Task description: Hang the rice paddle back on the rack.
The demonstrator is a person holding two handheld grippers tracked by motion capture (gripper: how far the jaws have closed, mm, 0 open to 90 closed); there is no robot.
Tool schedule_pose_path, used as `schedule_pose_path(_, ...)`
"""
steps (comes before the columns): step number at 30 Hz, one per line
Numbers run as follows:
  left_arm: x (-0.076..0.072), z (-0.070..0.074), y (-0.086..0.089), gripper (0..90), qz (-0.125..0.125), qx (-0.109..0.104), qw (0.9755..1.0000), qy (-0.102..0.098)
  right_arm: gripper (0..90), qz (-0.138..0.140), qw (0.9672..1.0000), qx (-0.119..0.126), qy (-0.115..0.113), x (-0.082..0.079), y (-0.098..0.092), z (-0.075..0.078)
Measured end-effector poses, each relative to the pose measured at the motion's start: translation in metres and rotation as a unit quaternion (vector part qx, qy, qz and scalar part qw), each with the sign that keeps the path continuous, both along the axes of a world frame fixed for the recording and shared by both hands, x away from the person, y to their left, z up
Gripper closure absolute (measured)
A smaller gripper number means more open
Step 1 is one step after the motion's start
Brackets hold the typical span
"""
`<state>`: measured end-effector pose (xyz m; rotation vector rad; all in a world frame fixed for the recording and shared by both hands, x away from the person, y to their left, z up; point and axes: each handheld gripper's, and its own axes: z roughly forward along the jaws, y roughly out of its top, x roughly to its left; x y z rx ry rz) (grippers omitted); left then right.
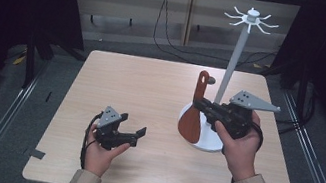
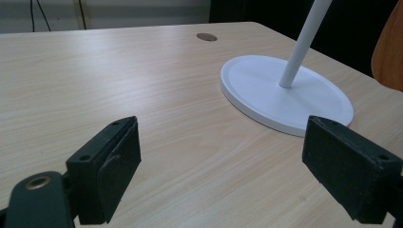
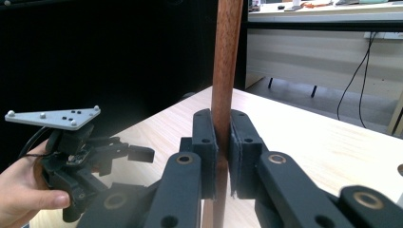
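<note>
A brown wooden spatula (image 1: 194,112) stands upright, handle up and blade down, just left of the white stand's pole (image 1: 229,73). My right gripper (image 1: 200,106) is shut on its handle; in the right gripper view the two pads clamp the wooden handle (image 3: 223,85) from both sides. The stand has a round white base (image 1: 210,140) and a ring of hooks (image 1: 251,19) at the top. My left gripper (image 1: 133,128) is held low over the table's front left, open with nothing between its jaws. In the left gripper view the stand's base (image 2: 285,92) lies ahead of that gripper (image 2: 221,166).
The light wooden table (image 1: 151,89) has bare room to the left and behind. Black cables (image 1: 166,31) run over the floor beyond it. Metal floor rails (image 1: 319,175) flank the table. A small round hole (image 2: 206,36) sits in the tabletop.
</note>
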<state>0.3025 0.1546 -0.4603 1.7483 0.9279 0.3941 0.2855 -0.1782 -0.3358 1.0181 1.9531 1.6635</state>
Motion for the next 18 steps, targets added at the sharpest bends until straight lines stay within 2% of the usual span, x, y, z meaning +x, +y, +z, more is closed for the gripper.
schedule_pose_path(18, 0.0, -0.002, 0.0, 12.5, 0.001, 0.001, 1.0, 0.005, 82.9, -0.013, 0.9998, -0.004, -0.017, 0.015, -0.012, 0.035)
